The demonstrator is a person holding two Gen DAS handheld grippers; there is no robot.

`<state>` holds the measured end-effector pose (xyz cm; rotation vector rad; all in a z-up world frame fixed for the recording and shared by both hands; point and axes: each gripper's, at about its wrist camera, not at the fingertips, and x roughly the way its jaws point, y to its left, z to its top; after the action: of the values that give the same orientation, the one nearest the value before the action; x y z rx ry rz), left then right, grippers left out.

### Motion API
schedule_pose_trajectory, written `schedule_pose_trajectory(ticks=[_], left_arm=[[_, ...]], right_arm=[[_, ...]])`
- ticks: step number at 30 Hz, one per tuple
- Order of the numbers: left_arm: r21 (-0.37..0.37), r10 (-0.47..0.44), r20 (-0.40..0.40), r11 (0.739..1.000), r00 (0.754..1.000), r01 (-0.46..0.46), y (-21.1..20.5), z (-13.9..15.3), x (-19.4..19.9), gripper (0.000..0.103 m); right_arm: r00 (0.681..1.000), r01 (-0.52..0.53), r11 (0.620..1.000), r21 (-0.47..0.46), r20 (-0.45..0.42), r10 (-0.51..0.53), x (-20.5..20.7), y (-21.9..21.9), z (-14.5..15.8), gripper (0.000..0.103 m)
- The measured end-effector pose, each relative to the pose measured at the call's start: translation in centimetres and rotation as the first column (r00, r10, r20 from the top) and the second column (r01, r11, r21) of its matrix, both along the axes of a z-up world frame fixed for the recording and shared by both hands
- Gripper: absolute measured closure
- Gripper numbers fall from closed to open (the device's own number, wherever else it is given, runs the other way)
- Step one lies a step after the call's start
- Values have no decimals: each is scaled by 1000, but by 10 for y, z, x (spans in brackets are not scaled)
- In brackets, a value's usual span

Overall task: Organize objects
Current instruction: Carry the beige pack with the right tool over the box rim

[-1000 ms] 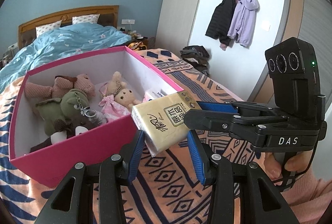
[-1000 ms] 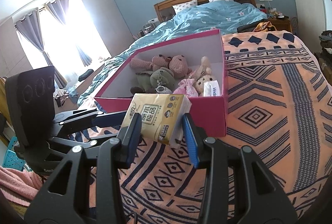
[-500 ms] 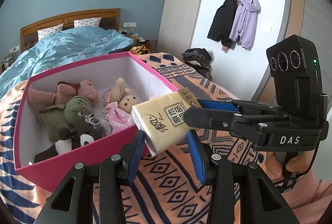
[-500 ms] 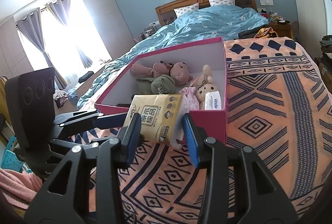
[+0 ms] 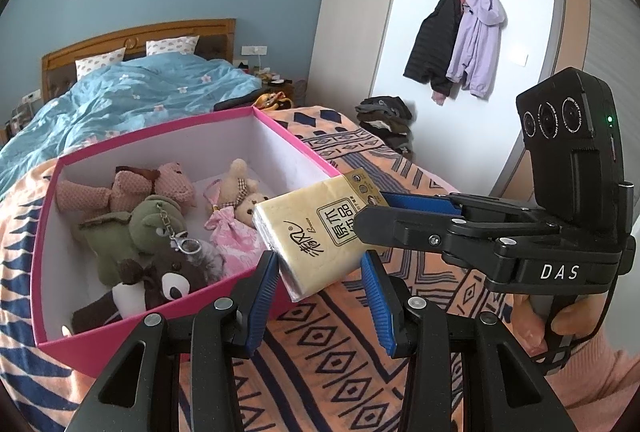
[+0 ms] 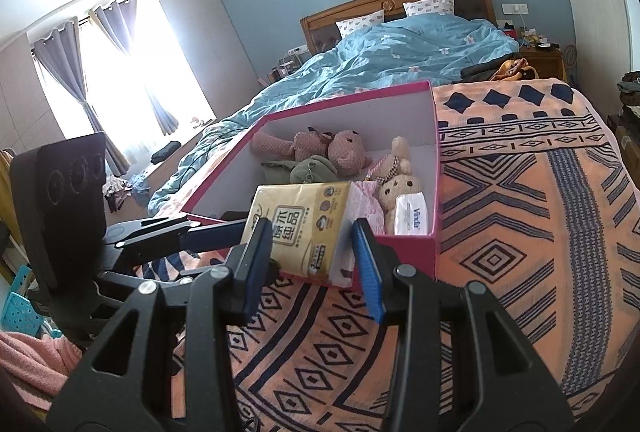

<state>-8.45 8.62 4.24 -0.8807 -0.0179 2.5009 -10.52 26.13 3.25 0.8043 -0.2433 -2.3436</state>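
- Yellow plastic wraps the tissue pack (image 5: 320, 232), which hangs in the air above the near corner of the pink box (image 5: 160, 324), over the patterned blanket (image 6: 520, 232).
- Both grippers grasp the pack. The left gripper (image 5: 320, 296) pinches its near end between the blue pads (image 5: 266, 288); the right gripper (image 5: 376, 210), coming in from the right in that view, clamps the far end.
- In the right wrist view the pack (image 6: 304, 224) sits between that gripper's (image 6: 310, 252) pads, one on each side face.
- The pack's long axis runs roughly level, tilted, printed face up, its far end angled towards the box interior.
- Inside the box lie plush toys (image 5: 152, 232) and a white tissue packet (image 6: 410, 214).
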Motion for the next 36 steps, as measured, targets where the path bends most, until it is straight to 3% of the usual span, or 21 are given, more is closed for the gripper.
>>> schedule_pose_trajectory(ticks=[36], left_arm=[[-11,31,-2,999,1000,-31,-2,3,-20,60]], right_arm=[[1000,7,1000,3,-11,-7,-17,-4,5,58]])
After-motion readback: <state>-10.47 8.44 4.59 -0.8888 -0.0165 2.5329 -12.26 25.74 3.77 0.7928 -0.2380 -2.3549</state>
